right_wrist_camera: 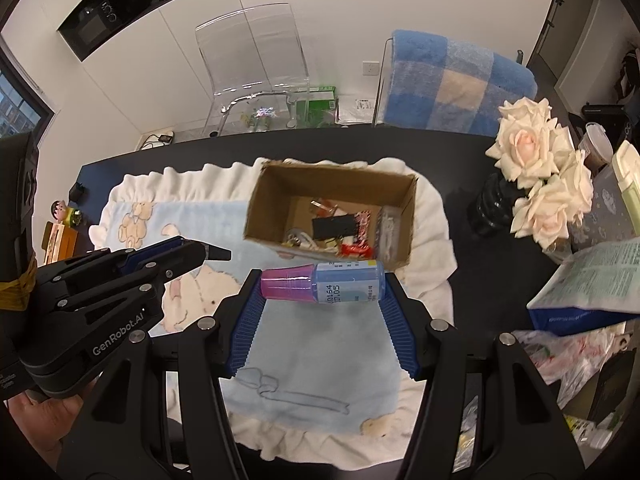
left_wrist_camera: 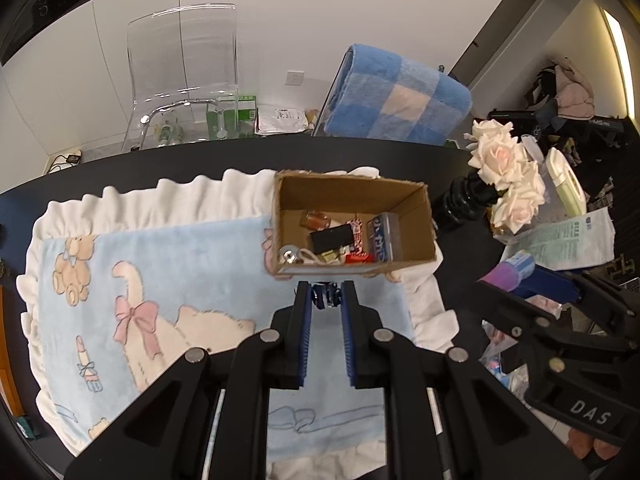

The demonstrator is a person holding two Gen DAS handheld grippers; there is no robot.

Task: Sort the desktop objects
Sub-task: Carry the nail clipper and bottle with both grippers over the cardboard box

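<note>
We judge the bottle (right_wrist_camera: 324,286), clamped end-to-end mid-frame by the right hand-held gripper (right_wrist_camera: 322,288), light, rigid, slippery; the left hand-held gripper (left_wrist_camera: 326,298) pinches a small blue object (left_wrist_camera: 325,295).

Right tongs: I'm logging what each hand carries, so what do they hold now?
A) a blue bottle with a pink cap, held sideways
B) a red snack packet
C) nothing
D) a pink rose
A: the right tongs grip the blue bottle with a pink cap crosswise, just short of the cardboard box.
</note>
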